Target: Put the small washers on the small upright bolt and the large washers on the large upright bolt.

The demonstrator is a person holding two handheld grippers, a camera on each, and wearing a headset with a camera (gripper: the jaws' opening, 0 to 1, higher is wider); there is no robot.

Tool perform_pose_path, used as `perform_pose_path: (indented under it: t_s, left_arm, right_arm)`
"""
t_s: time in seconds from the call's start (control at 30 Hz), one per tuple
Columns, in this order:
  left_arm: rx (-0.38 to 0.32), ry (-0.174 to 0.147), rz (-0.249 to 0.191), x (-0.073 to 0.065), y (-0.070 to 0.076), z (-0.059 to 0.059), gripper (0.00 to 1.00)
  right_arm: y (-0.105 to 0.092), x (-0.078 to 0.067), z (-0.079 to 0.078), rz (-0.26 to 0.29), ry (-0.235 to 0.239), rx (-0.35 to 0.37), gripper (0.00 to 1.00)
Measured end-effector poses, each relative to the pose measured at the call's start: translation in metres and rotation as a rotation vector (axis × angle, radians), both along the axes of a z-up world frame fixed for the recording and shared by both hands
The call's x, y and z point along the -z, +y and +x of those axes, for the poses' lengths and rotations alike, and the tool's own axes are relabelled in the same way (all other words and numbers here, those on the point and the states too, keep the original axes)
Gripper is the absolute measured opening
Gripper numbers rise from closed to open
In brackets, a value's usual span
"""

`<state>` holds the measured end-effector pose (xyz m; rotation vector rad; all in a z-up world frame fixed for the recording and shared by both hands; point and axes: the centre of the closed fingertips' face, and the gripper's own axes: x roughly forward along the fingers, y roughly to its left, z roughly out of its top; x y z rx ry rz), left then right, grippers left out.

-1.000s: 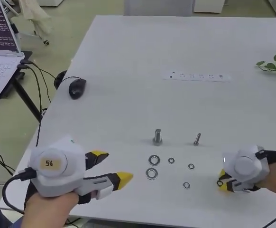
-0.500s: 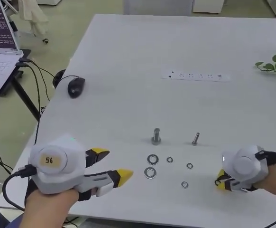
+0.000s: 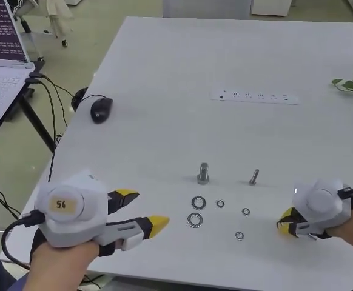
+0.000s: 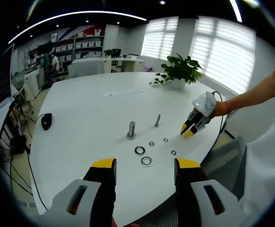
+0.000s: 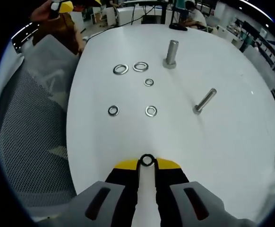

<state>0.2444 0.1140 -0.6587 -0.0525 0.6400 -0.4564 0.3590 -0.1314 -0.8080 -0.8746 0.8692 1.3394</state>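
Left gripper: held low over the near-left corner of the bench, pointing toward the loose washers, jaws apart with nothing between them. Right gripper: near the near edge at the right, jaws clamped on one small washer at their tips. Large bolt and small bolt stand upright side by side. Two large washers and three small washers lie flat between the bolts and the near edge.

Left gripper agape, right gripper pinched.

2 bolts, 2 lg washers, ~4 sm washers
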Motion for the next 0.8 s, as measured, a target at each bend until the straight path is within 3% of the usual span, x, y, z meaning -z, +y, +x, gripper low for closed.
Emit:
perform_pose_path:
  t_s: [0.17, 0.6, 0.8]
  left_arm:
    - [-0.001, 0.001, -0.002, 0.000, 0.000, 0.001, 0.48]
    - [-0.010, 0.005, -0.006, 0.000, 0.003, -0.001, 0.48]
    - [-0.012, 0.009, -0.008, 0.001, 0.002, -0.004, 0.48]
  right_arm:
    - [0.011, -0.014, 0.015, 0.056, -0.001, 0.050, 0.13]
    - [0.032, -0.047, 0.046, 0.068, -0.055, 0.007, 0.13]
    - [0.043, -0.055, 0.060, 0.072, -0.063, 0.004, 0.13]
